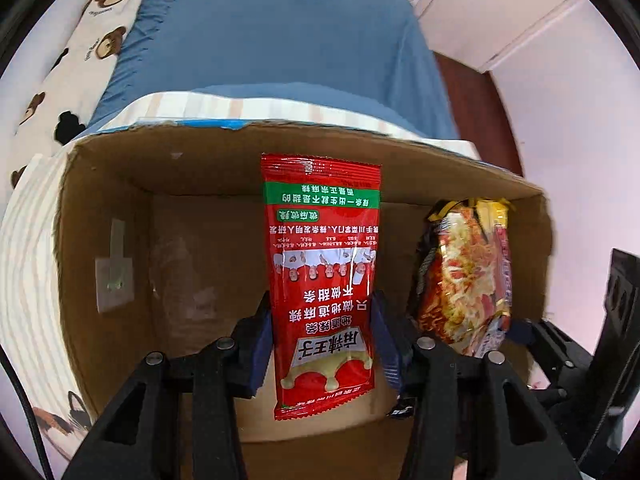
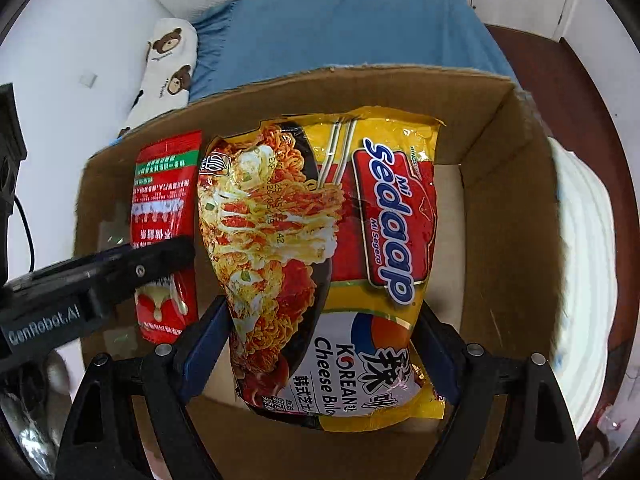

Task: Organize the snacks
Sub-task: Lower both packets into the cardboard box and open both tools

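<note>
Snacks, two in all, hang above one open cardboard box (image 1: 104,208). The first is a slim red sachet (image 1: 324,280) with white Chinese lettering and a green band, printed side facing the left wrist camera and upside down to it. The left gripper (image 1: 324,344) is clamped on its lower part, one blue pad pressing each long edge. The second is a wider yellow and red noodle packet (image 2: 332,264), marked Mi Sedaap and Korean Cheese Buldak, with a picture of noodles. The right gripper (image 2: 326,350) is clamped on its lower half, its jaws set wide to take the packet's width, one blue pad (image 2: 204,344) against each side.

The two snacks hang side by side and close together, the sachet to the left of the packet in the right wrist view, both pointing down into the box. The box floor looks bare, and a pale label sticks to its left inner wall.

The box rests on a cream striped cloth (image 1: 28,248). Beyond it lies a bed under a blue cover (image 1: 272,40), with one white pillow (image 1: 88,40) printed with brown bears. White walls, white cupboard doors and a strip of dark wooden floor surround the bed.
</note>
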